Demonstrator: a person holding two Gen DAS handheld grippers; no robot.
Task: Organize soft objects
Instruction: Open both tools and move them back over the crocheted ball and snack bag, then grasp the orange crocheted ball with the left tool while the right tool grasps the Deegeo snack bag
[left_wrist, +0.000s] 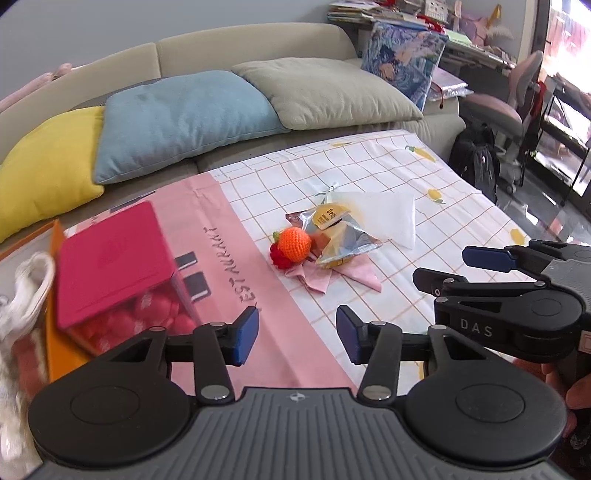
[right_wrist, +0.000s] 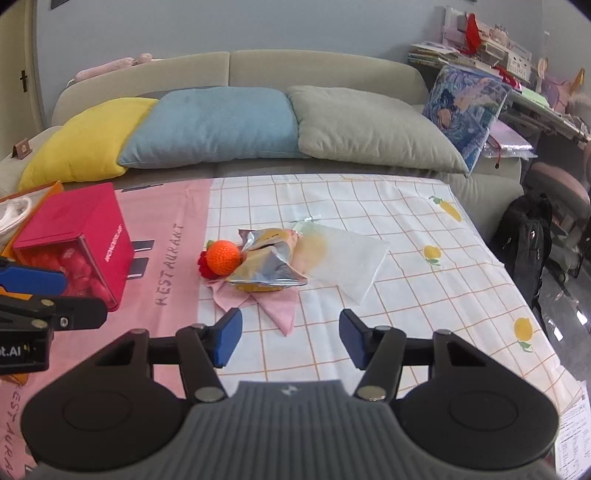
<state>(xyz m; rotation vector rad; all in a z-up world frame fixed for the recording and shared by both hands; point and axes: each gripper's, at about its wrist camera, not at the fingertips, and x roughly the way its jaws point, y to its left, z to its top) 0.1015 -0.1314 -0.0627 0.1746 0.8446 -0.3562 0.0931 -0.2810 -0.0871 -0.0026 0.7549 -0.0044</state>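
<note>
front: bare tablecloth (right_wrist: 406, 258) | left: red box (right_wrist: 77, 236) blocks

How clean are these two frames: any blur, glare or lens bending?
Left wrist view: red box and white cloth at the left edge are smeared; window at right is blown out. Right wrist view: sharper overall; sofa back bows from fisheye, corners are vignetted dark.

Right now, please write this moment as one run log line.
left gripper: open, empty | right gripper: open, empty | orange knitted ball: on table beside foil packet | red box: untouched
</note>
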